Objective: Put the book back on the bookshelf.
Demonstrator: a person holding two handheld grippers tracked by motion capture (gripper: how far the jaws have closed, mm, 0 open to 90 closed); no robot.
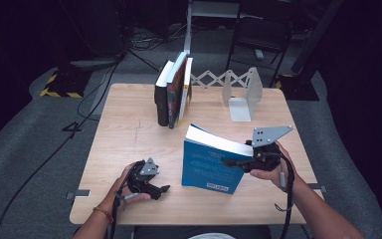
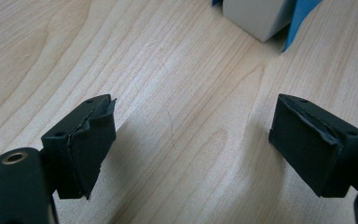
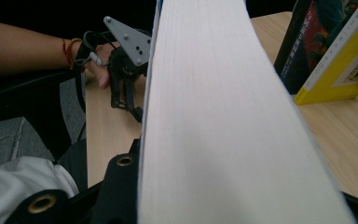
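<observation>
Blue book stands upright on the table, clamped by the right gripper fingers; the empty, wide-open left gripper waits at its 9 o'clock, apart.

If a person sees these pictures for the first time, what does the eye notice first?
First comes the blue book, standing tilted near the table's front edge, clamped at its white page edge by the right gripper. Next, the left gripper rests open and empty on the wooden table, at the front left. Behind, a row of books leans near a grey bookend.
</observation>
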